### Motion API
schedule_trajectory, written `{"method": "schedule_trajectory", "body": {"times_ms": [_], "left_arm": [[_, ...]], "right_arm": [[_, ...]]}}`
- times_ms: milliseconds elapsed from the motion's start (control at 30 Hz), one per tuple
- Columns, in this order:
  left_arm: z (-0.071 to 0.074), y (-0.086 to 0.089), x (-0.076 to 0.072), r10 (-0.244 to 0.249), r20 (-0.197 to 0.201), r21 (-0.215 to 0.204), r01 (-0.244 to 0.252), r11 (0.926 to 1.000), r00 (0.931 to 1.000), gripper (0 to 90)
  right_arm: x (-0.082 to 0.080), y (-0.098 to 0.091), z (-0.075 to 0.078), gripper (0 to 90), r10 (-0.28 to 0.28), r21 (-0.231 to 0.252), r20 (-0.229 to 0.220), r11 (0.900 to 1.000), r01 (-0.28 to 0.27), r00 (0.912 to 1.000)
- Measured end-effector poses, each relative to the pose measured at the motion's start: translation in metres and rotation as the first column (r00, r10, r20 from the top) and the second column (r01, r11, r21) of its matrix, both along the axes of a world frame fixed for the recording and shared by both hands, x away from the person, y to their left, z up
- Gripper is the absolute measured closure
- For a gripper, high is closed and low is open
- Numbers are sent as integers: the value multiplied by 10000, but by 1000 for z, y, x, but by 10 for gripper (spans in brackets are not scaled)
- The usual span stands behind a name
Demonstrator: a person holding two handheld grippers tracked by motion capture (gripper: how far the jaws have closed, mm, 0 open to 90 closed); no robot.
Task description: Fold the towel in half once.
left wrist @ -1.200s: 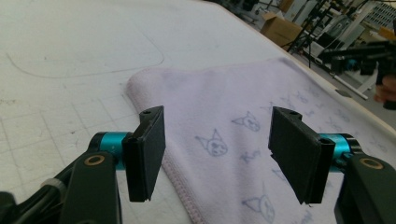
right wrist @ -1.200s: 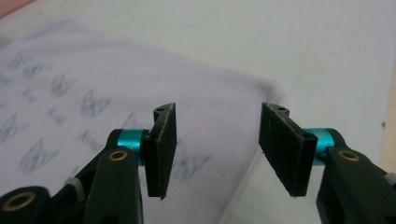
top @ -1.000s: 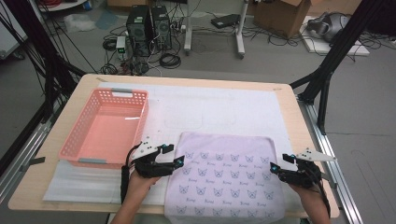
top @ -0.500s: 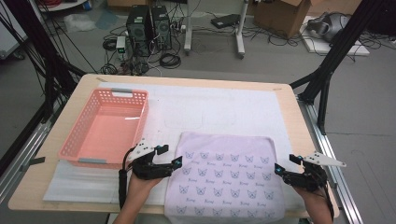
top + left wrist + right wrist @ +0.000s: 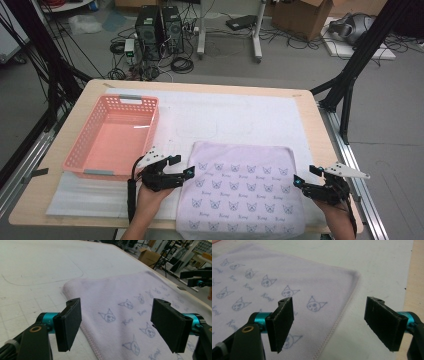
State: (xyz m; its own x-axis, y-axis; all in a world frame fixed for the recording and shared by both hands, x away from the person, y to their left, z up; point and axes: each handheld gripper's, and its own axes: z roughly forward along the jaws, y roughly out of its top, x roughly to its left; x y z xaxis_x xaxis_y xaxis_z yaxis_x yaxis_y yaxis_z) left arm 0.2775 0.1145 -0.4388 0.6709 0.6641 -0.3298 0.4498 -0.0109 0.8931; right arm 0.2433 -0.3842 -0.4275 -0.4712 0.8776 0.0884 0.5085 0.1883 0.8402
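Note:
A lavender towel printed with cat faces lies flat on the near half of the table. My left gripper hovers at the towel's left edge, open. In the left gripper view the left gripper straddles the hemmed edge of the towel without touching it. Its jaws have just been opening, then came back a touch. My right gripper stands open at the towel's right edge. In the right gripper view the right gripper has the hem of the towel below its gap; its jaws have just been opening.
A pink plastic basket stands empty at the left of the table. A white mat covers the wooden table. Computer towers, cables and black frame legs stand on the floor beyond.
Both grippers' jaws stand slightly wider apart than a second ago. The hands and the towel have kept their places.

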Motion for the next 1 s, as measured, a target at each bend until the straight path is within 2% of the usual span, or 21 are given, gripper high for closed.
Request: {"method": "schedule_trajectory", "body": {"times_ms": [200, 267, 333, 433, 600, 667, 733, 767, 800, 867, 933, 967, 1000], "left_arm": [[-3, 0, 4, 74, -57, 245, -72, 9997, 10000, 258], [-3, -1, 10, 159, -160, 520, -151, 9985, 9997, 289], [-3, -2, 15, 292, -320, 433, -278, 9987, 9991, 312], [-2, -4, 20, 516, -431, 671, -487, 9966, 9977, 338], [-8, -11, 32, 749, -1003, 1026, -645, 9926, 9921, 366], [-13, -15, 37, 904, -1400, 1336, -717, 9884, 9860, 370], [-15, -18, 41, 798, -1737, 1685, -502, 9844, 9816, 377], [-15, -22, 43, 617, -1822, 1905, -263, 9813, 9813, 386], [-14, -26, 43, 495, -1745, 2218, -97, 9751, 9834, 407], [-12, -32, 43, 410, -1666, 2599, 38, 9656, 9852, 430], [-11, -38, 43, 563, -1434, 3136, -86, 9495, 9881, 517], [-10, -41, 42, 692, -1217, 3523, -221, 9356, 9901, 568], [-10, -43, 41, 781, -893, 3979, -363, 9167, 9929, 630]], "right_arm": [[0, 0, -2, 228, -49, -34, -144, 10000, 48, 9999], [3, 0, -2, 290, 158, 17, -225, 9999, -158, 9996], [5, 0, -2, 296, 218, 128, -305, 9997, -214, 9993], [10, 2, -4, 321, 185, 169, -535, 9997, -176, 9984], [19, 4, -5, 357, -96, -17, -745, 10000, 95, 9972], [26, 5, -5, 385, -172, -195, -938, 9997, 154, 9954], [34, 8, -7, 397, -274, -350, -1126, 9991, 236, 9933], [37, 9, -8, 405, -301, -414, -1240, 9988, 252, 9918], [41, 11, -9, 410, -343, -526, -1328, 9982, 275, 9906], [49, 14, -11, 413, -514, -748, -1518, 9964, 404, 9871], [57, 17, -14, 428, -595, -945, -1777, 9946, 432, 9823], [60, 19, -16, 448, -616, -1096, -1849, 9931, 417, 9808], [60, 21, -16, 471, -690, -1322, -1692, 9901, 467, 9832]]}}
